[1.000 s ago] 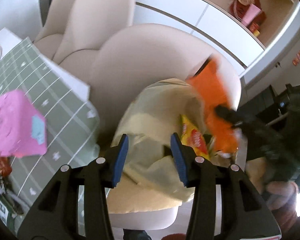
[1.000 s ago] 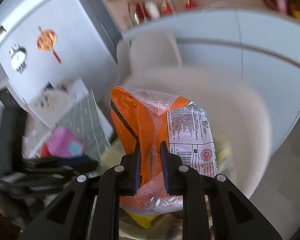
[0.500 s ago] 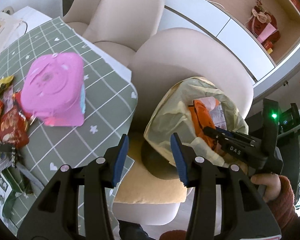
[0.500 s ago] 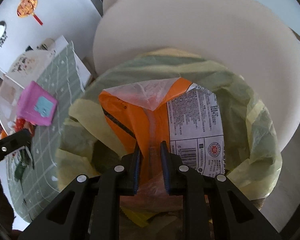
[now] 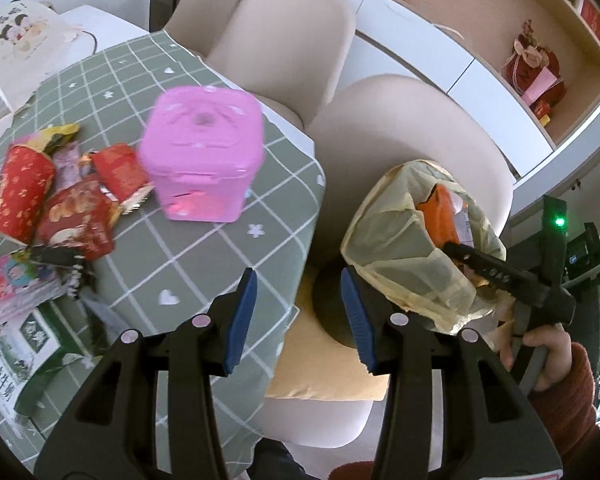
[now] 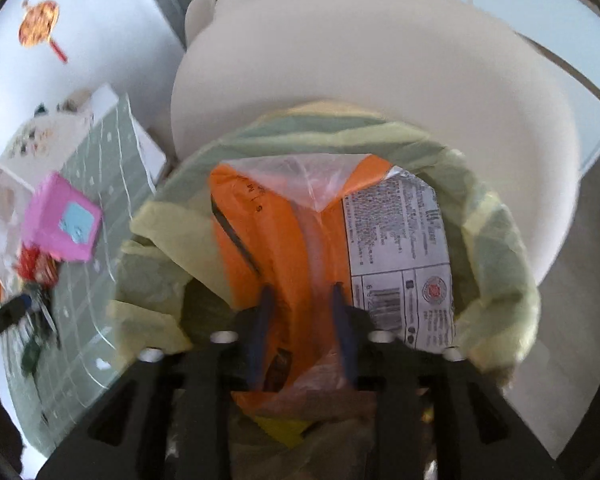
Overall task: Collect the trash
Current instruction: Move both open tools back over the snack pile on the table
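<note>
Chair (image 5: 412,128) carries yellow trash bag (image 5: 396,232) holding orange wrapper (image 6: 284,248); right gripper (image 6: 300,300) inside bag, jaws parted around wrapper, grip uncertain; left gripper (image 5: 298,308) spread wide, empty, beside table (image 5: 236,248).

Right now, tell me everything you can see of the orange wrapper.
The orange wrapper is a crinkled plastic snack packet with a clear torn top and a white printed panel with a barcode. It stands roughly upright inside the yellow trash bag on the beige chair. The right tool straddles it, jaws parted.
</note>
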A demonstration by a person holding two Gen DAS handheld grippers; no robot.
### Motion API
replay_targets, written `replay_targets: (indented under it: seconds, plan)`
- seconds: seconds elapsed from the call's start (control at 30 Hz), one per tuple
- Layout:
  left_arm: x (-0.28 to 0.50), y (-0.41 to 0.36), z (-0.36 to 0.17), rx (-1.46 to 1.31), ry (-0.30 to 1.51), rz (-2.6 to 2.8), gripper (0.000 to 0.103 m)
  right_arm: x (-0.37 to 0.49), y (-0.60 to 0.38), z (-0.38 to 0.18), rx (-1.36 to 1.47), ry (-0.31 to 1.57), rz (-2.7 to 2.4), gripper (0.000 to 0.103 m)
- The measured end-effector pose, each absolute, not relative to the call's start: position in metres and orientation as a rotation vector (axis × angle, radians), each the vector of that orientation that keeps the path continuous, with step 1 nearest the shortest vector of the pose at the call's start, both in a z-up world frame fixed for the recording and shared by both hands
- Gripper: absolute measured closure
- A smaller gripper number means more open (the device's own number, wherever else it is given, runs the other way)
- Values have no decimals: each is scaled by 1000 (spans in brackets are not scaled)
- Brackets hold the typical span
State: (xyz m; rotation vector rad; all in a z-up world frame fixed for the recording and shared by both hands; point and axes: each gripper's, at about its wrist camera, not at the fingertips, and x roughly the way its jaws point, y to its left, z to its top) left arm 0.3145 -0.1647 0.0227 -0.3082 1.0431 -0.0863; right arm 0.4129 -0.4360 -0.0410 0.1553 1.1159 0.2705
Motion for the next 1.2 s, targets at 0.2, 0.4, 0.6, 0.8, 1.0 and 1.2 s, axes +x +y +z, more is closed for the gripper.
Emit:
replay_targets:
  seconds: [0.2,0.4,0.6,0.8,1.0,1.2]
  plan:
    - [282,-123,29,-321,1003,-88,60,385,-432,-3,154,993,192,58]
    - [238,-49,38,-310,932,-9,60,350,-399,36,126,906,201,55]
    - [182,59,39,-365,886,137,60,310,-316,52,87,881,285,55]
    - [138,150,28,-400,868,201,55,280,-231,36,85,961,393,55]
    - [134,167,10,-371,924,44,55,247,-168,19,-3,967,403,55]
    - [150,132,5,-223,945,-166,55,230,-154,1,-21,1020,367,55]
